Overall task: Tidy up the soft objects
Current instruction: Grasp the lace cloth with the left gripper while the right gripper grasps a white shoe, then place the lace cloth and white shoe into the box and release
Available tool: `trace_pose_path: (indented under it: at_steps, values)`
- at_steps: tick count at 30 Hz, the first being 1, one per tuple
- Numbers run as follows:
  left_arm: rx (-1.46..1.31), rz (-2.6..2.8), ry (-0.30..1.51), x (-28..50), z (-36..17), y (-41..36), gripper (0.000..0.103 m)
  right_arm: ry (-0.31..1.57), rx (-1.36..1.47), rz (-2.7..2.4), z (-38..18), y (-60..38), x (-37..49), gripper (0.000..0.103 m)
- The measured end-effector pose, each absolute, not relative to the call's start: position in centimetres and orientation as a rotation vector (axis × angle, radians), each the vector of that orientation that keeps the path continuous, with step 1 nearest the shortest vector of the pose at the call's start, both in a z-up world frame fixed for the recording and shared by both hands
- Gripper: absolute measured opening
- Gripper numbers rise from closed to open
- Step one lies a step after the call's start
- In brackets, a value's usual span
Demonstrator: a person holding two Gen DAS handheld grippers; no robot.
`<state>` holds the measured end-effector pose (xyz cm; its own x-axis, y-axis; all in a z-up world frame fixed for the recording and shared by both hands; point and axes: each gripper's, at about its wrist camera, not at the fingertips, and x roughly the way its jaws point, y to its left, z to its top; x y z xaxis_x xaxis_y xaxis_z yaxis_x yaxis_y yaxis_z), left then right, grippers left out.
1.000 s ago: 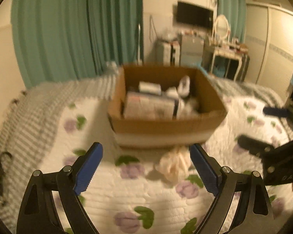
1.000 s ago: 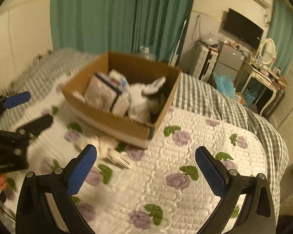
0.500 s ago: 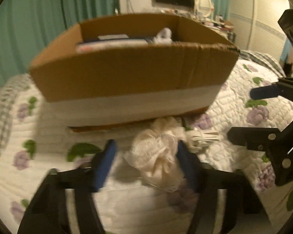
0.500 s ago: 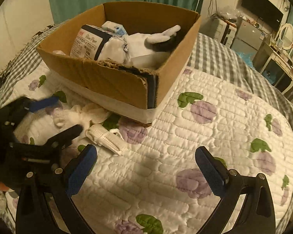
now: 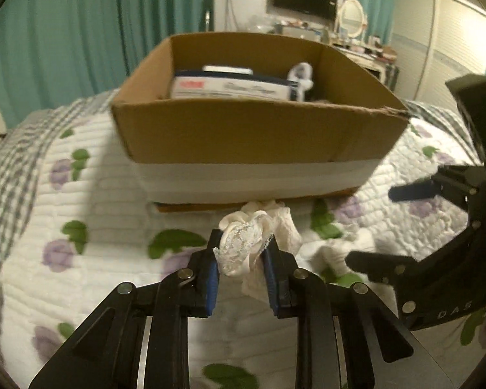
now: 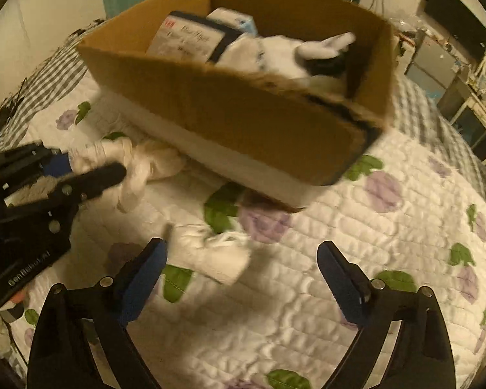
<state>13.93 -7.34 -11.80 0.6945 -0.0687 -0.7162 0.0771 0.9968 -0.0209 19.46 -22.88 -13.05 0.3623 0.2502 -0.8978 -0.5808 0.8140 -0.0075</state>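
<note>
Resting on the quilt, the box holds packs; just before it my left claw pinches the lace cloth, my right claw gapes empty over a white roll

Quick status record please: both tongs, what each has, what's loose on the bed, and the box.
left tongs: shut on cream lace cloth
right tongs: open, holding nothing
loose item: white rolled cloth on the quilt, between the right tongs' fingers, not gripped
cardboard box: on the quilt behind the cloths, already holds a tissue pack
</note>
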Motion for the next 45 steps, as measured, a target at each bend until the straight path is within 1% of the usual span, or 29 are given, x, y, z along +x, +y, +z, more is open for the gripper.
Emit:
trace_pose_path:
  at_steps: [1,4,7,10,16,22,25,30,36,41,45]
  values:
    - [0.013,-0.069,0.799,13.7,-11.9,-7.2,0.023,1.087,-0.348,0.557,-13.3,-22.6,19.5,0.087]
    - [0.005,-0.057,0.808,13.8,-12.4,-6.5,0.023,1.133,-0.316,0.587,-14.3,-21.7,19.5,0.085]
    - [0.007,-0.053,0.811,13.6,-12.7,-6.6,0.023,1.169,-0.311,0.604,-15.3,-20.9,19.6,0.074]
    - [0.009,-0.055,0.813,13.9,-12.4,-7.0,0.023,1.209,-0.279,0.615,-16.2,-20.5,20.1,0.059]
    - [0.004,-0.064,0.842,13.5,-11.7,-7.2,0.023,1.182,-0.224,0.593,-15.1,-21.3,19.9,0.057]
    - [0.030,-0.070,0.796,11.3,-8.3,-7.6,0.023,1.114,-0.239,0.554,-11.4,-21.6,17.9,0.057]
    - [0.027,-0.079,0.756,10.0,-5.8,-7.6,0.023,1.074,-0.242,0.509,-8.7,-21.9,16.9,0.057]
    - [0.029,-0.092,0.653,8.0,-0.1,-7.8,0.023,0.940,-0.176,0.472,-1.8,-23.5,14.8,0.057]
    - [0.042,-0.110,0.551,7.2,5.5,-7.6,0.023,0.775,-0.096,0.435,5.8,-24.0,13.4,0.057]
    - [0.049,-0.104,0.500,9.9,8.8,-7.9,0.023,0.683,-0.087,0.413,9.9,-22.7,14.8,0.057]
    - [0.068,-0.075,0.469,13.4,9.2,-8.2,0.023,0.631,-0.100,0.391,11.4,-21.7,17.7,0.057]
